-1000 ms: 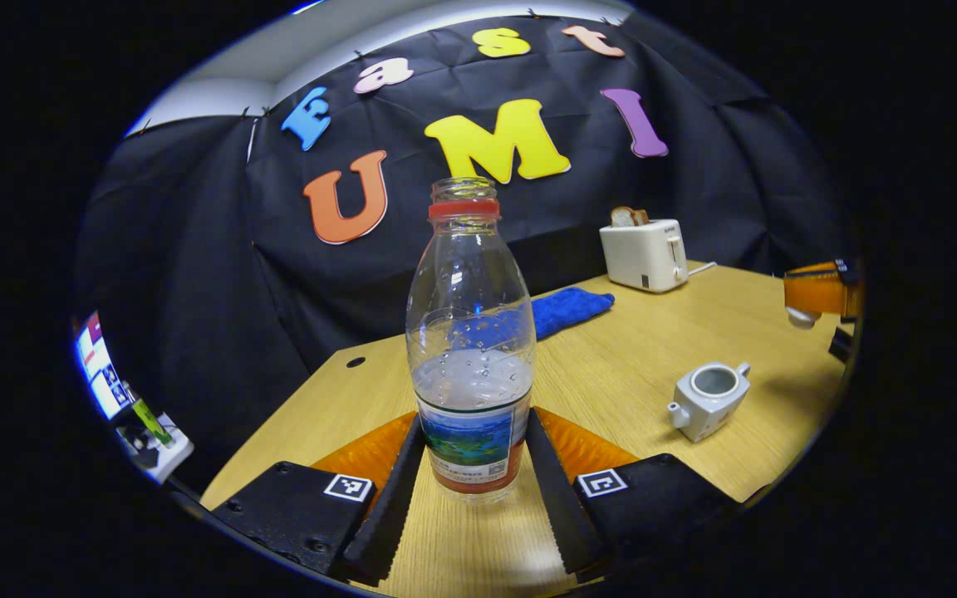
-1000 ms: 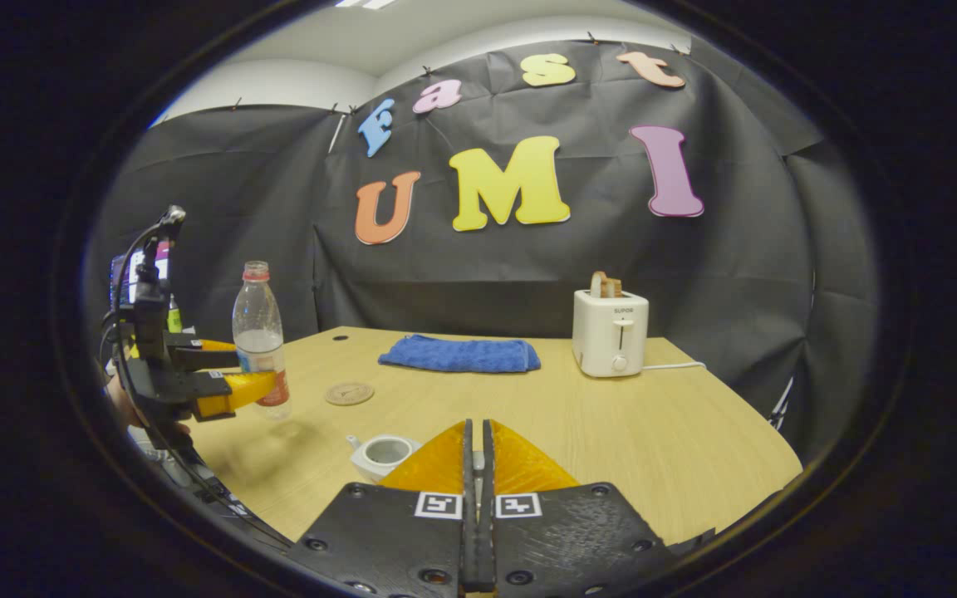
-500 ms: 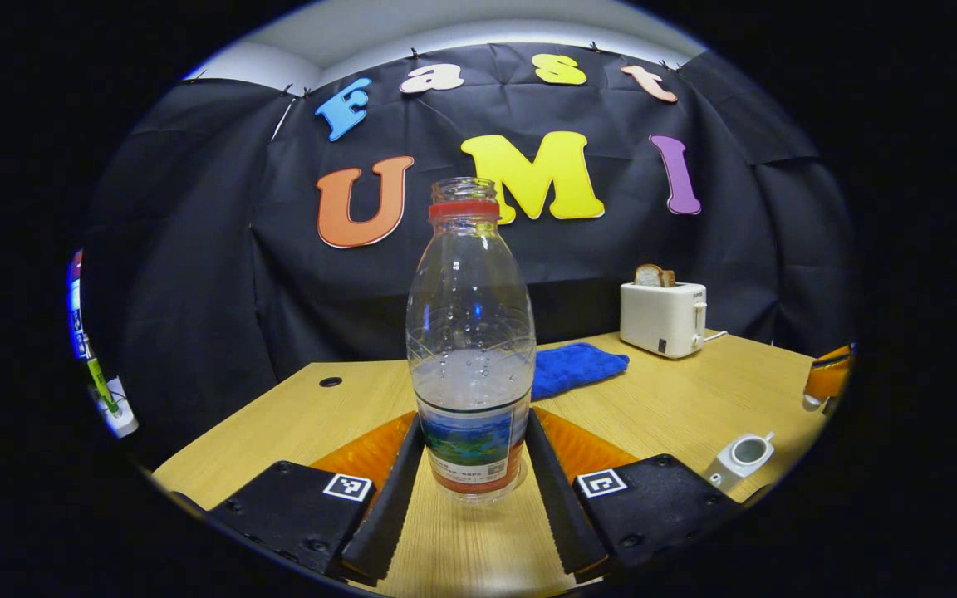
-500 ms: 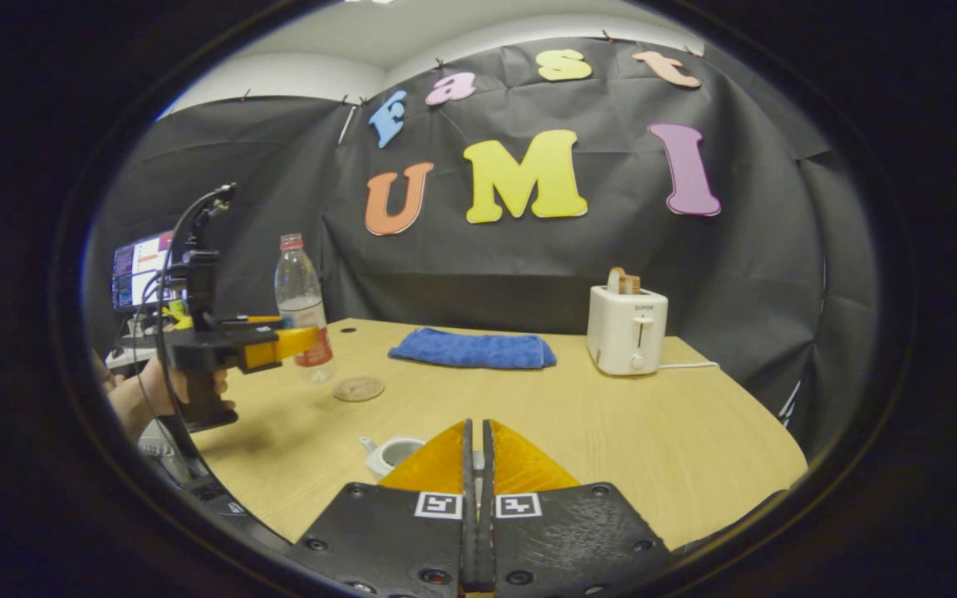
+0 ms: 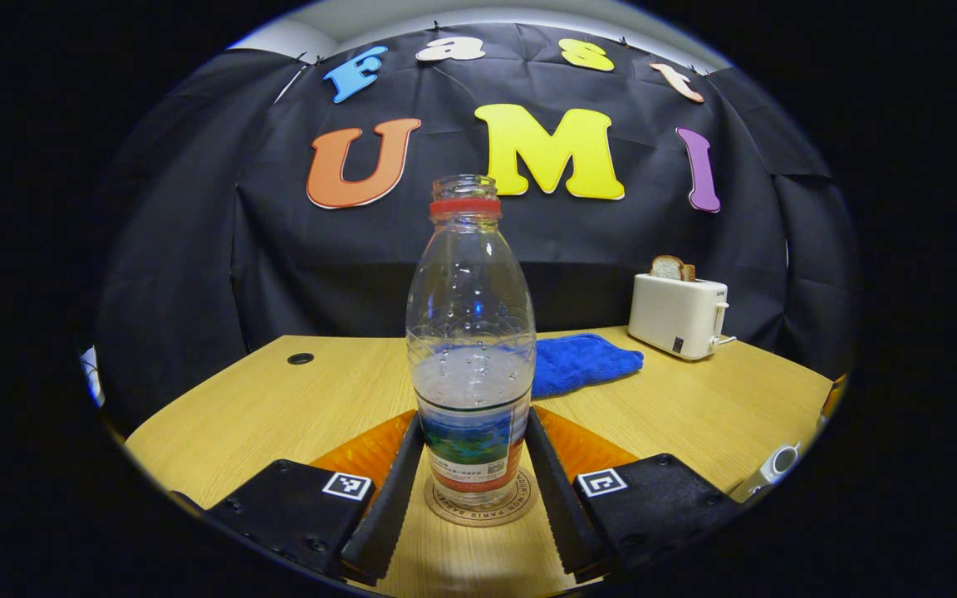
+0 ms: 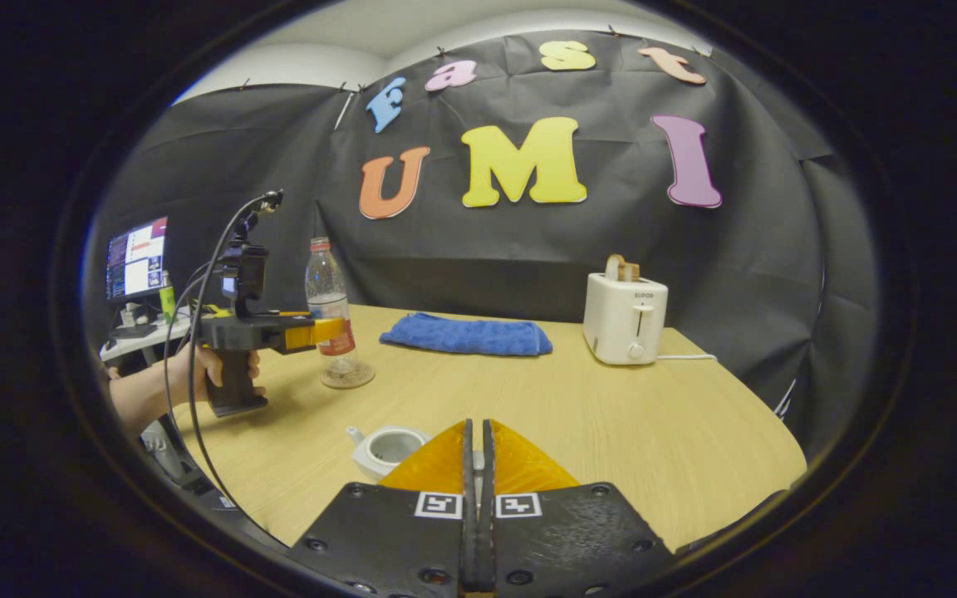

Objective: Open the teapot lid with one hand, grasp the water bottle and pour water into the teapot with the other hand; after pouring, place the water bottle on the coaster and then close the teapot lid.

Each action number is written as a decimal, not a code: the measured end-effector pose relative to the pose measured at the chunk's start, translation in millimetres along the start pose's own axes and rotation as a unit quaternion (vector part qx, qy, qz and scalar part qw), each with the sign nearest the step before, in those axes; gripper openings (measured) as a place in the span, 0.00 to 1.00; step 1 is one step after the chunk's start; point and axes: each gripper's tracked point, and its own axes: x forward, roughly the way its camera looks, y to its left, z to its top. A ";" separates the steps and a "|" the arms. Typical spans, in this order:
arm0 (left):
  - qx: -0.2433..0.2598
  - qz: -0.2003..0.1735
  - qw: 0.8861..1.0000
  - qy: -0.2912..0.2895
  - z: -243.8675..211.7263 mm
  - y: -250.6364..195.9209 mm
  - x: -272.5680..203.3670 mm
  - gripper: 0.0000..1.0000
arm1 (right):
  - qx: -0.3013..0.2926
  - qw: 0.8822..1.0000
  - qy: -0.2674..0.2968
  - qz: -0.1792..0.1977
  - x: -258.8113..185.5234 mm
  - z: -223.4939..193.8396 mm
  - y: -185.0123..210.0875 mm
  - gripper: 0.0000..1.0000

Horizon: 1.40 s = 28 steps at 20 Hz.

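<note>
The left gripper clamps the upright bottle over the coaster, probably touching. The right gripper, jaws closed, has the open teapot at ten o'clock, nearer.

evenly lit from overhead, moderately bright, with a pale ceiling strip glowing along the top of both views. soft glare on the wooden table in the left gripper view; faint, diffuse shadows under the blue cloth and toaster in the right gripper view. small highlights and droplets glinting on the clear water bottle. strong fisheye bending toward the rims, curving the table edge and the wall folds. sharp in the centre, softer and dimmer near the borders, where the teapot looks squeezed. bright, washed-out monitor at far left. no motion blur.
</note>
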 end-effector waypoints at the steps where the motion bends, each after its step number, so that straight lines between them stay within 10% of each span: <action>1: 0.000 0.000 1.000 0.001 -1.8 1.0 2.0 0.75 | -0.001 1.000 0.001 0.002 1.0 -0.7 2.3 0.00; 10: 0.000 -0.003 1.000 0.021 -12.6 2.9 5.4 0.80 | -0.002 1.000 0.003 0.005 1.4 -2.6 5.7 0.00; 15: -0.007 -0.009 0.999 0.032 -17.0 -2.3 -1.0 1.00 | -0.004 1.000 0.001 0.008 0.7 -1.3 11.2 0.00; 28: -0.016 0.079 0.997 0.008 -9.0 34.1 -109.5 1.00 | -0.008 0.997 -0.024 0.070 38.6 13.9 63.0 0.00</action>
